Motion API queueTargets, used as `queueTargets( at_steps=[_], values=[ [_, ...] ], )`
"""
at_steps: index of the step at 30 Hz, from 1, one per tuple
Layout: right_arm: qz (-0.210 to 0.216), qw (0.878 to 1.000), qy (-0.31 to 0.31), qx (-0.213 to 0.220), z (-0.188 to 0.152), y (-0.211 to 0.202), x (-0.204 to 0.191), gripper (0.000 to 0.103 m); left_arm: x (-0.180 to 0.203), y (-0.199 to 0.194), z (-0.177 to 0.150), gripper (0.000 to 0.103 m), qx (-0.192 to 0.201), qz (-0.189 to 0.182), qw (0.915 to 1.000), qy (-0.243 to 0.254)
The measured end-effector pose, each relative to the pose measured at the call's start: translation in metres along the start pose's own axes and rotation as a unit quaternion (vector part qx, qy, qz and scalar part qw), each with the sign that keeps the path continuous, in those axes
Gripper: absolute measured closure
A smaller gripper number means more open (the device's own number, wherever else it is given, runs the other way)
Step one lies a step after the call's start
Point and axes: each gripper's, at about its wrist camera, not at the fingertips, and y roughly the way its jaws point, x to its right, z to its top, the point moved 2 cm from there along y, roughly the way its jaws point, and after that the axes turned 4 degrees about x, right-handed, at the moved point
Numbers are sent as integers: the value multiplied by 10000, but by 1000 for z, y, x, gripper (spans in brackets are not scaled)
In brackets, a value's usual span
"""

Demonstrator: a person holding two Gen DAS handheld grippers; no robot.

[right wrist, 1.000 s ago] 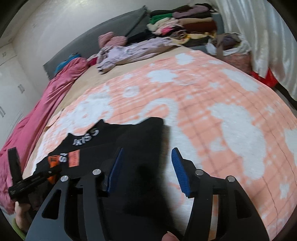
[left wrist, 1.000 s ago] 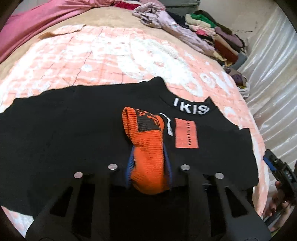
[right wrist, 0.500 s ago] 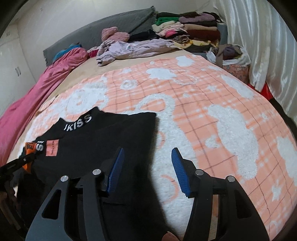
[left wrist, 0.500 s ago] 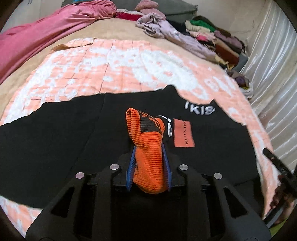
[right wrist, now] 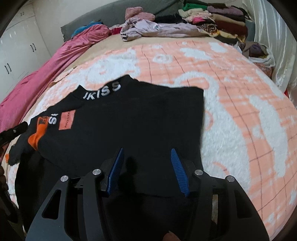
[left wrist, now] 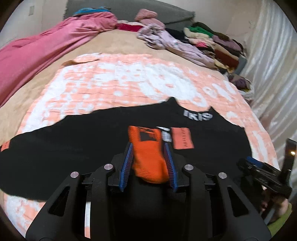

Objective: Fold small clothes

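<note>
A black top [right wrist: 130,120] lies spread on a bed, over a fleecy blanket [right wrist: 241,115] patterned in peach and white with a thin grid of lines. The top is a smooth dark knit with white stitched letters across its collar and a flat peach patch [left wrist: 182,138] on the chest. Its ribbed orange cuff [left wrist: 148,159], thick and rounded at the end, sits folded in over the chest between the fingers of the left gripper [left wrist: 148,166]. Those jaws have just been opening; a sliver of gap shows along the left blue pad, and whether the right pad touches the cuff cannot be told through the blur. The right gripper [right wrist: 147,170] hovers over the near right part of the top, its ridged blue fingers [right wrist: 178,170] about half apart with nothing but flat black cloth showing between them. The top's right edge runs straight, and beyond it the blanket lies bare and wide toward a pale curtain [right wrist: 274,37]. At the far end, a lilac garment [right wrist: 157,29] lies crumpled beside a stack of folded clothes [right wrist: 219,16], and a pink quilt [left wrist: 46,48] is bunched along the left side of the bed.
</note>
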Motion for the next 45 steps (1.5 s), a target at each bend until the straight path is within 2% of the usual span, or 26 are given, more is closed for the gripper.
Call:
queueTargets(
  at_steps=[3, 6, 9, 12, 16, 22, 24, 26, 28, 31, 32, 38, 45],
  values=[
    [7, 10000, 15, -1, -3, -1, 0, 51, 21, 10, -4, 51, -82, 18, 9995, 302],
    [-3, 10000, 28, -11, -4, -2, 1, 51, 27, 33, -17, 51, -433, 23, 9983, 382],
    [-16, 10000, 45, -44, -7, -1, 3, 51, 24, 57, -29, 46, -718, 313, 9952, 595],
    [-24, 10000, 39, -47, -8, -3, 3, 50, 24, 58, -31, 45, -660, 362, 9947, 704],
    [30, 9999, 100, -19, -7, -10, 3, 44, 22, 48, -25, 35, -625, 151, 9966, 521],
    [138, 9998, 148, 88, -8, -27, -3, 35, 26, 26, -21, 31, -490, -10, 9978, 448],
    [156, 9997, 143, 139, -7, -33, -6, 32, 28, 17, -21, 23, -429, -20, 9980, 462],
    [155, 9996, 139, 192, -6, -40, -9, 27, 28, 10, -20, 22, -396, -21, 9982, 452],
    [183, 9994, 114, 265, -5, -47, -14, 26, 26, 2, -20, 20, -338, -10, 9985, 437],
    [159, 9991, 93, 379, -2, -56, -21, 12, 21, -11, -18, 14, -215, -2, 9989, 405],
    [168, 9988, 103, 444, 0, -61, -24, 10, 19, -14, -18, 13, -190, -12, 9991, 372],
    [322, 9974, 0, 652, 9, -76, -46, 8, -3, -35, -15, 11, 2, 115, 9998, 162],
    [569, 9948, -380, 760, 21, -84, -92, 8, -45, -57, -16, 10, 119, 345, 9992, -175]
  ],
)
